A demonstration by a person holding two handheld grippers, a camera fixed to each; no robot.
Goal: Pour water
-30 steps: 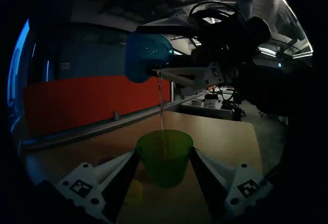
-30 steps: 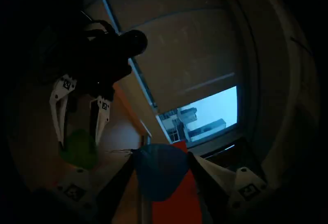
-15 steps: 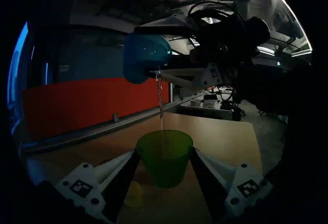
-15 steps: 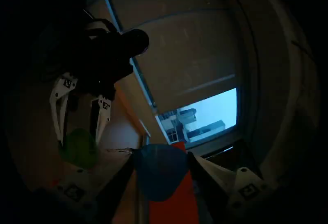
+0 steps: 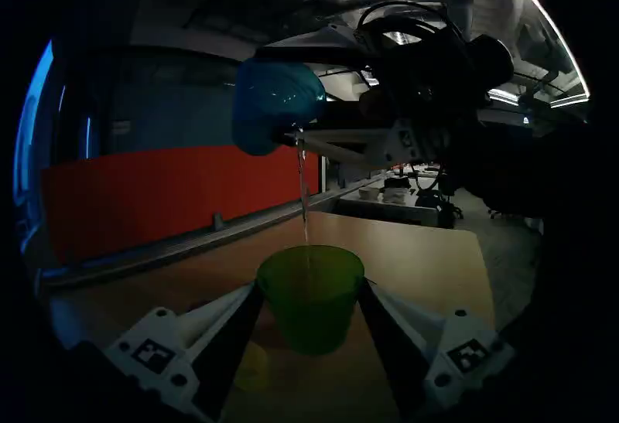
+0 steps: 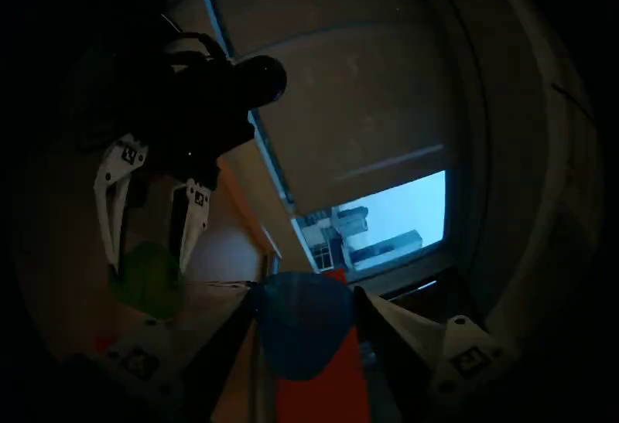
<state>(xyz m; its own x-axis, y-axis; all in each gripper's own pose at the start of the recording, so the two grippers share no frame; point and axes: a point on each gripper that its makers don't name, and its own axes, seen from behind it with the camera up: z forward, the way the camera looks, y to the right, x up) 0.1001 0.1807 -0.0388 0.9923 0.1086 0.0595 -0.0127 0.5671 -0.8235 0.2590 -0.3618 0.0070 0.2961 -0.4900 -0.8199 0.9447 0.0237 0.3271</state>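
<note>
Green plastic cup [image 5: 310, 299] sits upright between the 2 fingers of the left gripper [image 5: 309, 290], and both fingers press on its sides, so it's clamped. It's over the wooden table [image 5: 418, 260], but the cup's base is lost in shadow, so I can't tell if it touches the top.

Above it, the right gripper [image 5: 282, 98] pinches a blue cup [image 5: 271, 106] top and bottom, tipped over on its side. A thin stream of water [image 5: 302, 199] drops from its rim into the green cup. How full either cup is, no idea, it's way too dark.

In the right gripper view the blue cup fills the gap between that gripper's own fingers, with the green one down at the left. A window [image 6: 379, 222] glows behind.

Everything is super dim. The hand behind the right gripper is just a black blob with cables. There's a yellowish something [image 5: 251, 365] on the table by the left finger, can't make out what. A red panel [image 5: 155, 191] runs along the far edge.
</note>
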